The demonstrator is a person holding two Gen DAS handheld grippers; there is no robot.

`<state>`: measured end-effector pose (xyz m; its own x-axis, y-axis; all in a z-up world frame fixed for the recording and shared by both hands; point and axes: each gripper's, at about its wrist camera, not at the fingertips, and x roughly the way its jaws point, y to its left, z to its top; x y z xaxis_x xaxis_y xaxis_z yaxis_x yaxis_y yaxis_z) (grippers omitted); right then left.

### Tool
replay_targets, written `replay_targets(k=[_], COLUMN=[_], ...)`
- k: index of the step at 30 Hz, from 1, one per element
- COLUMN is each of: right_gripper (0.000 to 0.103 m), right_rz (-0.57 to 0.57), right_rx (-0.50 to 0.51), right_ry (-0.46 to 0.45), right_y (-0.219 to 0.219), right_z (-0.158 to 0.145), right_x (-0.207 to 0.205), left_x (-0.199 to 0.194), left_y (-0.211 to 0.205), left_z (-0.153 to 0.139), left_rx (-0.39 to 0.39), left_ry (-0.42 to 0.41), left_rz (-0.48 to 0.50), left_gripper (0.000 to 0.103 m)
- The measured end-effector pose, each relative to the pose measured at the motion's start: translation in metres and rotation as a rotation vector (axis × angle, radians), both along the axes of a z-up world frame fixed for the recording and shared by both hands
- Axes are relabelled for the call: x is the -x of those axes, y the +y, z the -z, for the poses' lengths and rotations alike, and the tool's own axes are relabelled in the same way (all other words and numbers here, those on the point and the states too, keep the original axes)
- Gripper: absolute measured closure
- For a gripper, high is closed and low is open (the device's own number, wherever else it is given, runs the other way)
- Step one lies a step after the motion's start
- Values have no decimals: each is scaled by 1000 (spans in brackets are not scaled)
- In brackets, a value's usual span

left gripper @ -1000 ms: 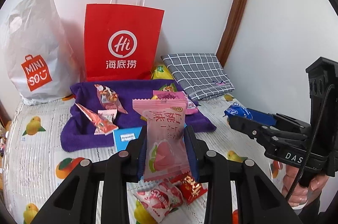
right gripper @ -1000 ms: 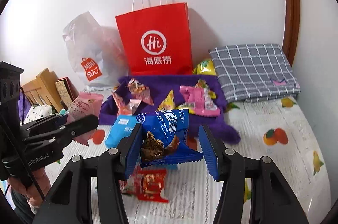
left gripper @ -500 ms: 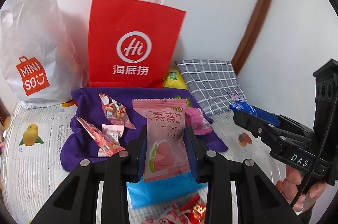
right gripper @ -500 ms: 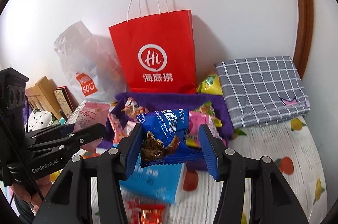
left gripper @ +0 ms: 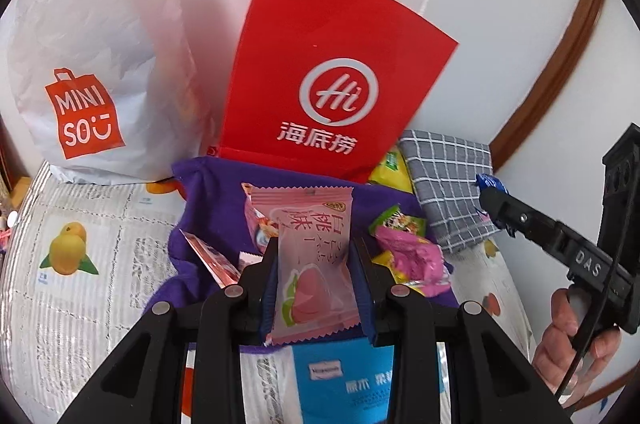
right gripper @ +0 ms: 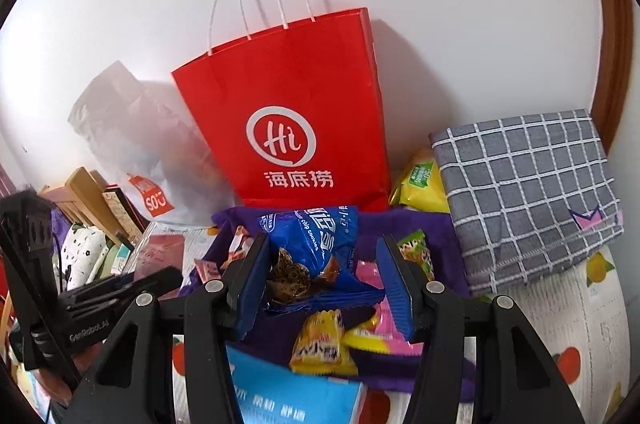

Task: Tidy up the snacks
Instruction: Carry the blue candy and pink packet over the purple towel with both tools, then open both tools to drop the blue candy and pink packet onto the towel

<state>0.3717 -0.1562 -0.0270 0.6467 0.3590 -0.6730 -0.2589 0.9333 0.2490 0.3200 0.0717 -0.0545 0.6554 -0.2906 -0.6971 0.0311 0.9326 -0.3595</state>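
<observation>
My left gripper (left gripper: 314, 264) is shut on a pink peach candy packet (left gripper: 314, 260), held upright above the purple towel (left gripper: 208, 208). My right gripper (right gripper: 324, 264) is shut on a blue chocolate-chip cookie packet (right gripper: 316, 244), also above the purple towel (right gripper: 424, 224). A red paper bag (left gripper: 332, 80) with white handles stands close ahead against the wall; it also shows in the right wrist view (right gripper: 288, 120). Several loose snacks lie on the towel, among them a pink and yellow packet (left gripper: 412, 260) and a yellow packet (right gripper: 324, 344). The right gripper also shows at the right of the left wrist view (left gripper: 492, 192).
A white Miniso plastic bag (left gripper: 88, 76) stands left of the red bag. A folded grey checked cloth (right gripper: 524, 192) lies at the right. A light blue packet (left gripper: 348, 376) lies on the fruit-print cover below my grippers. A yellow-green packet (right gripper: 420, 184) sits beside the red bag.
Both grippers have moved forward and closer to the red paper bag, each still holding its packet. The bag now looms larger in both views.
</observation>
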Motion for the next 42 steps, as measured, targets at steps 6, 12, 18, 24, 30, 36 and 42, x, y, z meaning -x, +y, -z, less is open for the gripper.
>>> replay_targets(k=[6,12,18,24,30,36,42], right_gripper=[50,50,50,49,48,44,35], right_rz=[-6,-37,-56,-66,-88,-99,-97], right_rx=[36,66,118,156,194,191,143], right_ry=[54,170,208,234,249,259,239], right_y=[2,0,9,16,21,22,18], right_z=[28,58,78,91,99,97,82], right_x=[-24,-44,-51,-55,-57,-57,-52], left_x=[-14,-22,-29,-33,-39,-41,-42], left_y=[3,3,4,-1,-1,0,2], left_z=[16,30,43,54,75,85,88], left_rx=[-17,-25,-15,13,94,141,156], left_ry=[42,77,122,155,187,180,176], left_rz=[-14,-20,-15,-4,-9,-25,-23], left_gripper=[72,72,72,72,72,74,71])
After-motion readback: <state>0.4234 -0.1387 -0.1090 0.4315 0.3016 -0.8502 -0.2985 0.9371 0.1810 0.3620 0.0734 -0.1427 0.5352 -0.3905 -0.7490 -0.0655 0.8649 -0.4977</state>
